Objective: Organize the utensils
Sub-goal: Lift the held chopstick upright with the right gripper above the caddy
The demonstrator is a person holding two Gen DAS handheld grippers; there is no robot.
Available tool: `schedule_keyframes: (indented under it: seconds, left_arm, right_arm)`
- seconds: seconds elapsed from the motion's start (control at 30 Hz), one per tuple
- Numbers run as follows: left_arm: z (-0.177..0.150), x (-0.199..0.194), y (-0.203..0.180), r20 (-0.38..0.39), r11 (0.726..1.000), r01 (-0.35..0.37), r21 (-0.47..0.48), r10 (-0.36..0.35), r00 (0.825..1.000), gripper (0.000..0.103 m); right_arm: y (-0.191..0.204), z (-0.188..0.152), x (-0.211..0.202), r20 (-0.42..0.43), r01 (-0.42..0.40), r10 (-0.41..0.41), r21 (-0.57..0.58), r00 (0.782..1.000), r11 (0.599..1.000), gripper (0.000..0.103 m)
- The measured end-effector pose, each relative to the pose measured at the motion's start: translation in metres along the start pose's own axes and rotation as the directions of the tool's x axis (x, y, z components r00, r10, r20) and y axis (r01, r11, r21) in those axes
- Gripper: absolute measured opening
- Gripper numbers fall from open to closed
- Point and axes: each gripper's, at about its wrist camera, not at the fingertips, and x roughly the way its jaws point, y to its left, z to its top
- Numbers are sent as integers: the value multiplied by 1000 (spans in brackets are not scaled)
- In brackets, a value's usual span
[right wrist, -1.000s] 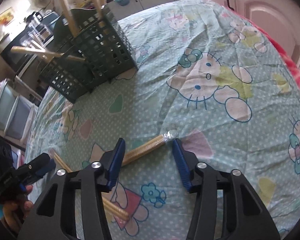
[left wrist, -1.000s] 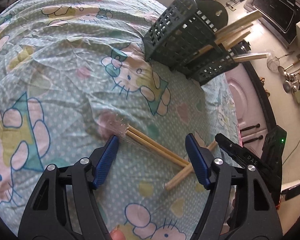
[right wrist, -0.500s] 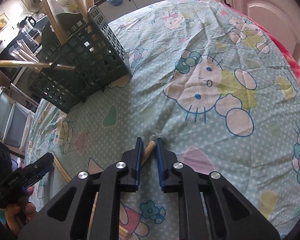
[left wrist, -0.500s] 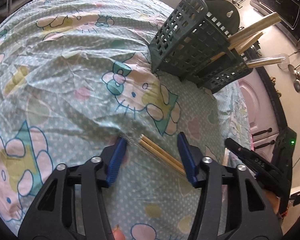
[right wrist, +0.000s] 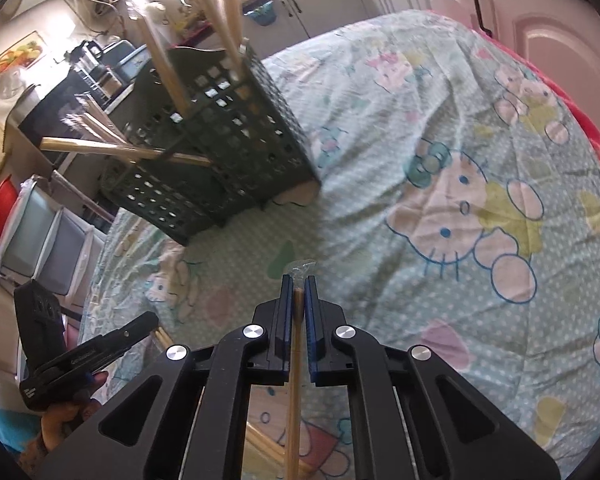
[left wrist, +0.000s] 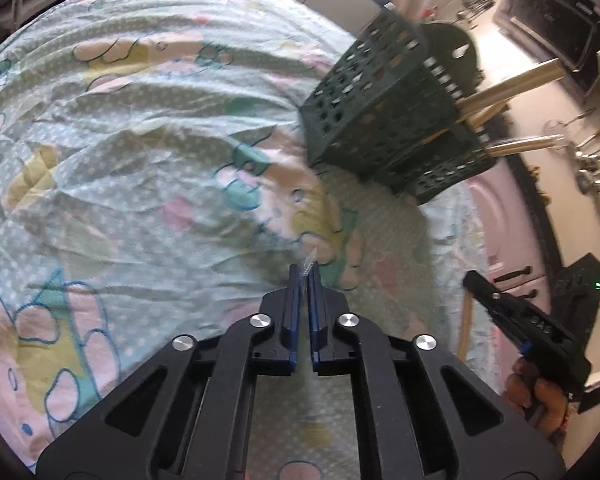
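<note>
In the left wrist view, the left gripper (left wrist: 305,276) has just been closing, and its blue fingers (left wrist: 294,312) now stand almost together; only a thin edge of clear plastic wrap (left wrist: 310,258) sticks out at the tips. A second ago the wrapped chopstick pair lay on the cloth between open jaws, and now I cannot see the wood itself here, so I judge that the jaws are clenched on the wrapper end of this pair. The green basket (left wrist: 384,128) stands farther on the patterned cloth (left wrist: 120,140), well apart from the tips, with several wooden sticks (left wrist: 512,84) already leaning out of it. At the right edge the right gripper (left wrist: 520,312) holds its own stick (left wrist: 465,328). In the right wrist view, the right gripper (right wrist: 299,280) has also just been closing and now grasps a wrapped chopstick (right wrist: 294,392), which runs back under the camera; its crinkled wrapper end (right wrist: 300,267) shows just past the fingers. The stick looks lifted off the cloth. So both pieces seem ready to be carried to the basket (right wrist: 220,140). The sticks (right wrist: 220,8) that already stand and lean there could block a clean entry, and one handle (right wrist: 112,147) pokes sideways. Another pair (right wrist: 162,336) is near the left gripper (right wrist: 128,334).
</note>
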Motion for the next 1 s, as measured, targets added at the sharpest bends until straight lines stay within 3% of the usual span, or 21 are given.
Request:
schedule_keyframes:
  seconds: [0.5,1.0]
  left_arm:
    - [32,-60,-78,176,970,86,227,-128,976,0]
    - [45,-97,-118,233,935,112,336,-197,952,0]
  right_arm:
    - [46,22,-47,127,-34,55,-160,990,987,6]
    - [83,35,-77,204,-42,100,-269,974,962,6]
